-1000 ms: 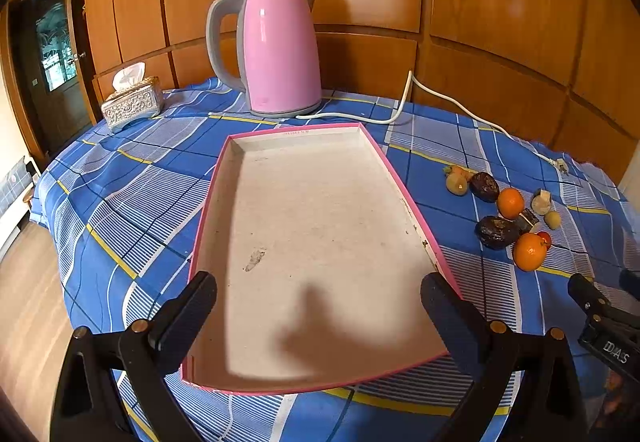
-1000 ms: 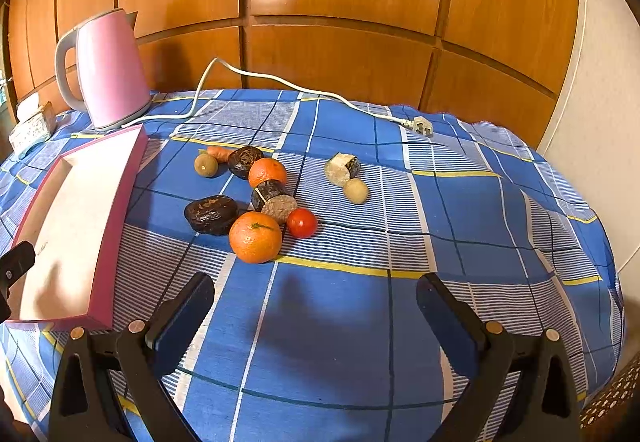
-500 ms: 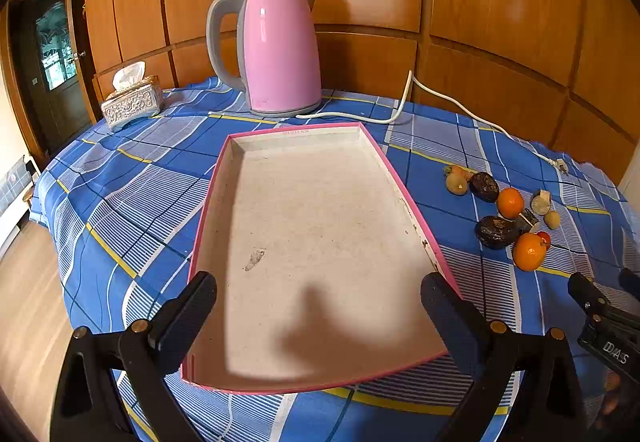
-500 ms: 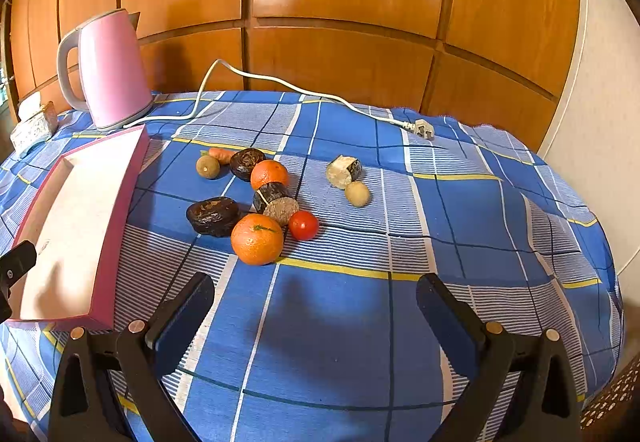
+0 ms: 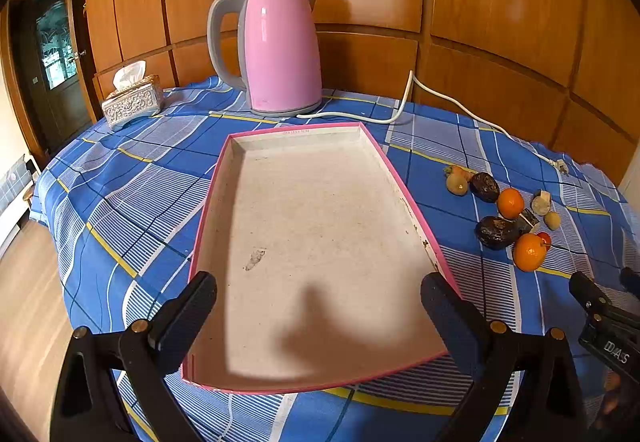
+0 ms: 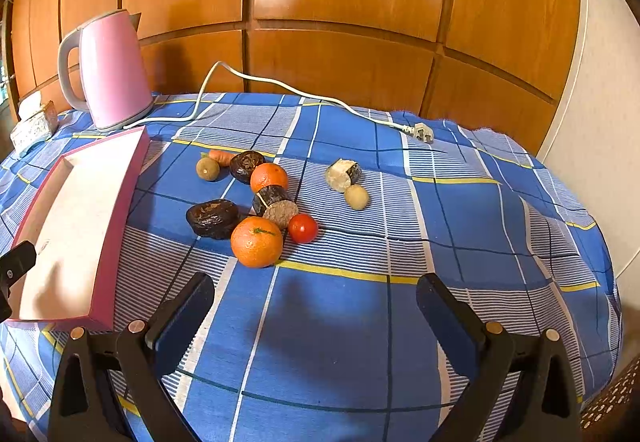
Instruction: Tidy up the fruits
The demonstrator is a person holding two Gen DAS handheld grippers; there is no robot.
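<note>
Bright, sharp; fisheye-bent edges, glossy glare

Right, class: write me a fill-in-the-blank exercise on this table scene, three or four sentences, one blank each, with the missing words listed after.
1. The shallow pink-rimmed cardboard tray holds ____ fruit.
2. The small red tomato lies beside the large ____ mandarin.
3. The tall pink electric kettle stands ____ the tray.
4. The left gripper and right gripper both have their jaws ____.

Missing words: no; orange; behind; open
</note>
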